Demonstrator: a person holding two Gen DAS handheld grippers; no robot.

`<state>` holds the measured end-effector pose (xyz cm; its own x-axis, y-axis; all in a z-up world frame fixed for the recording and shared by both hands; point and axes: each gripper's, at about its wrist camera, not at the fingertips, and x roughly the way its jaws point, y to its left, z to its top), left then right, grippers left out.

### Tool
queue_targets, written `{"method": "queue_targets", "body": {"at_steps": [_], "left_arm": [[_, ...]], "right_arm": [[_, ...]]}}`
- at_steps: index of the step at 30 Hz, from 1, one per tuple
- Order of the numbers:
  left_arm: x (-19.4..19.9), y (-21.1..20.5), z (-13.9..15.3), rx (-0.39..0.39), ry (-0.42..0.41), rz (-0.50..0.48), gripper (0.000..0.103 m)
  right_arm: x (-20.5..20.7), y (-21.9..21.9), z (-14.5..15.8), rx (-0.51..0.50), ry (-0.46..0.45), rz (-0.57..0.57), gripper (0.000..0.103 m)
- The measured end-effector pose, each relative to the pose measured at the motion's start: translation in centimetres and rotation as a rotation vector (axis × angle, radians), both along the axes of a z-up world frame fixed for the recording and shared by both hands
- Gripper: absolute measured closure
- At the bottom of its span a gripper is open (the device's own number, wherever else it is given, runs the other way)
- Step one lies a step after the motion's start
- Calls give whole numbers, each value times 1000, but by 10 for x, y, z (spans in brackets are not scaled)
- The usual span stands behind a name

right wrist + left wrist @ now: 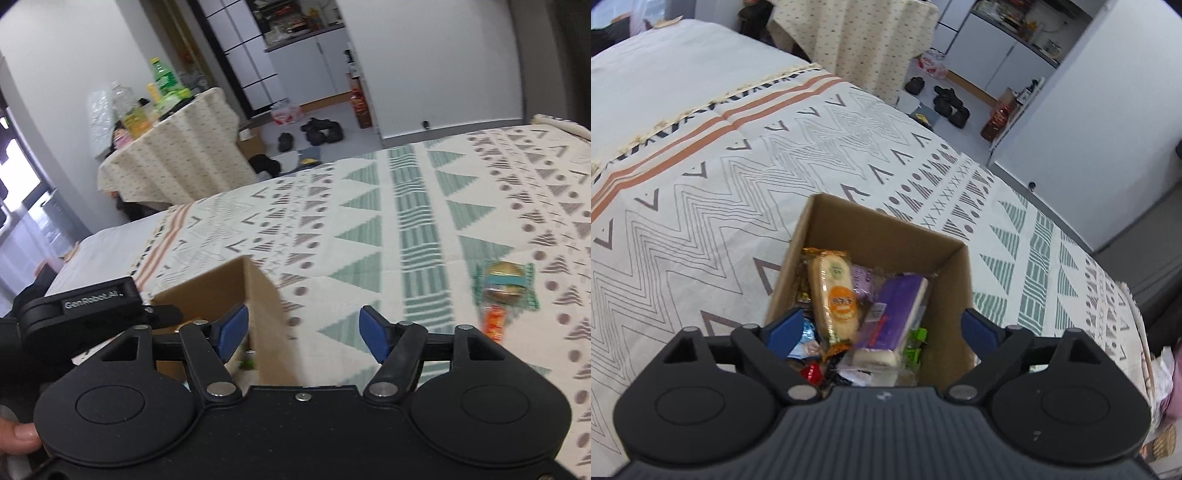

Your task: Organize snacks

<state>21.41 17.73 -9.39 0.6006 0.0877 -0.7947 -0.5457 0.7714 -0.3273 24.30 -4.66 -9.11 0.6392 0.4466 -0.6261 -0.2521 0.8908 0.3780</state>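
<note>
Left tool [882,332] above box rim [886,218]

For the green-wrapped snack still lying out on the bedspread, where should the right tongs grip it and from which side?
Judging from the right wrist view, grip the green-wrapped snack across its bulging middle, coming down from above. It lies flat on the bedspread, apart from the cardboard box, so its thin crimped ends offer little to hold. The right tongs are open and empty. An orange packet lies close beside it, so stay clear of that side.

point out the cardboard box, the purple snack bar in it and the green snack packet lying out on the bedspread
cardboard box [955,291], left wrist view, on its right wall
purple snack bar [894,314], left wrist view, on the middle of its wrapper
green snack packet [506,282], right wrist view, on the wrapper's centre
</note>
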Motion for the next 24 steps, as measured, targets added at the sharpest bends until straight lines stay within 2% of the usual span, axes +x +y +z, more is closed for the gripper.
{"method": "queue_targets", "body": {"at_steps": [4, 12, 24], "left_arm": [[5, -18, 2, 18, 3, -64, 7], [9, -62, 5, 61, -9, -184, 0], [21, -115, 6, 121, -24, -282, 0]], "right_arm": [[-4, -21, -1, -11, -4, -36, 28], [-10, -62, -1, -28, -7, -85, 23], [-19, -128, -4, -26, -21, -176, 18]]}}
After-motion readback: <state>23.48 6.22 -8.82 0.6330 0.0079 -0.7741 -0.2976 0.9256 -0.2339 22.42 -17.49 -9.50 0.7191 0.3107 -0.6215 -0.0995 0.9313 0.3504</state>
